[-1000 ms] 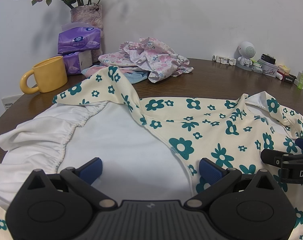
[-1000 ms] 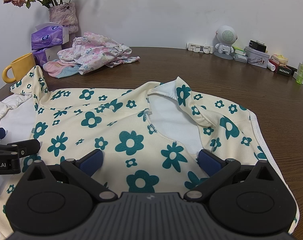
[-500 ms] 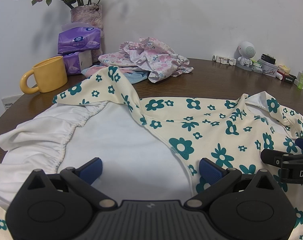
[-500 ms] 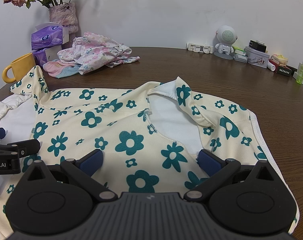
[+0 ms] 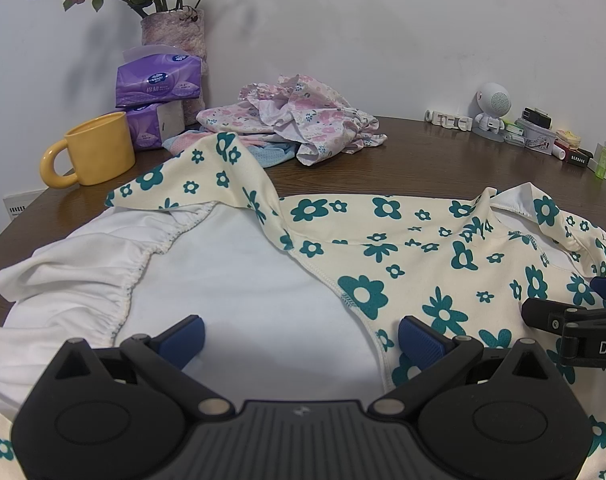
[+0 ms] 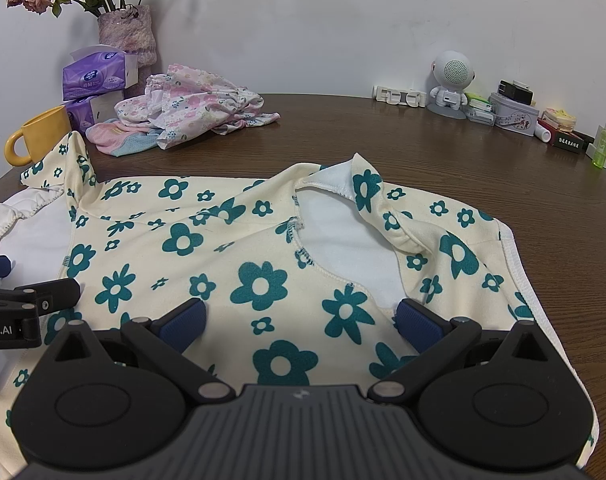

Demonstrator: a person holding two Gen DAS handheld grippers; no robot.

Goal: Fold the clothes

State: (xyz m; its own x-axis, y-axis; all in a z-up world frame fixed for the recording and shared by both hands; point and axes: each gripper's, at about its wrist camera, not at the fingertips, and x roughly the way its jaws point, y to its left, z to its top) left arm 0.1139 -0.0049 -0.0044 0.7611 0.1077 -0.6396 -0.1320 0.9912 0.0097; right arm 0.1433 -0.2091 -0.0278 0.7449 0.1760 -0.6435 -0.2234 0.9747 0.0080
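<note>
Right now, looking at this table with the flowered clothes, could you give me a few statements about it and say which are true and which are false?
1. The left gripper is clamped on the cream flowered garment. False: its jaws stand wide open over the cloth, holding nothing.
2. The yellow mug stands upright on the table. True.
3. The pink floral clothes pile is neatly folded. False: it lies crumpled in a heap.
4. The right gripper is open. True.
5. The vase of flowers stands beside the small white robot figure. False: they stand far apart, at opposite ends of the back edge.
</note>
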